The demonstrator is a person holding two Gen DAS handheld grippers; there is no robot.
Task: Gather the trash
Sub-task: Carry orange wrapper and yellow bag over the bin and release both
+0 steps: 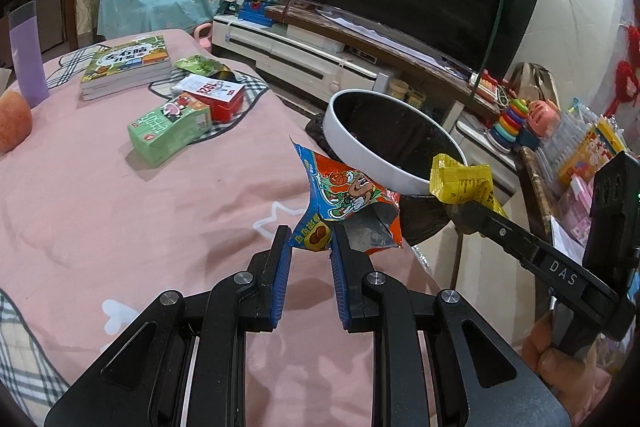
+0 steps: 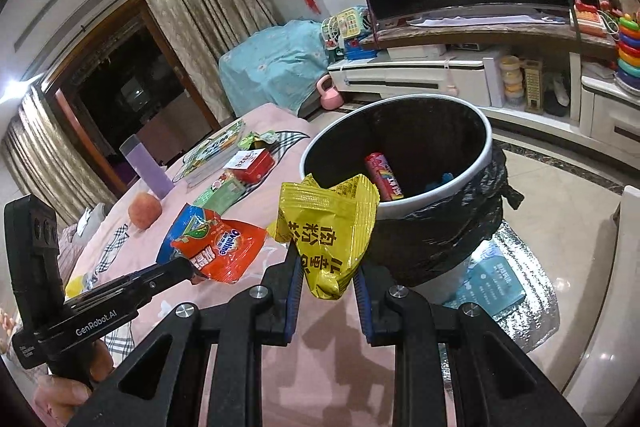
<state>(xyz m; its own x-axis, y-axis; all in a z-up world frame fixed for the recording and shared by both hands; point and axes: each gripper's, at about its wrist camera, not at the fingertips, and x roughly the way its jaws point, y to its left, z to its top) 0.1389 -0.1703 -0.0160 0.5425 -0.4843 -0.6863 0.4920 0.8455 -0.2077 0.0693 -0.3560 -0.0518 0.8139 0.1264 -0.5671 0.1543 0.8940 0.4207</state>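
- Nearest, the left gripper is closed on the bottom corner of a crumpled orange and blue foil snack wrapper, held above the near edge of the pink-clothed table.
- Just beyond, the right gripper pinches a yellow plastic sachet by its lower end, at the bin's rim.
- Both look feather-light, limp and slippery; an edge pinch suits them.
- Farther on, the white round bin with a black liner apparently holds other litter.

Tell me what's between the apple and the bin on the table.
In the right wrist view, the orange wrapper, held by the left gripper, lies between the apple and the bin.
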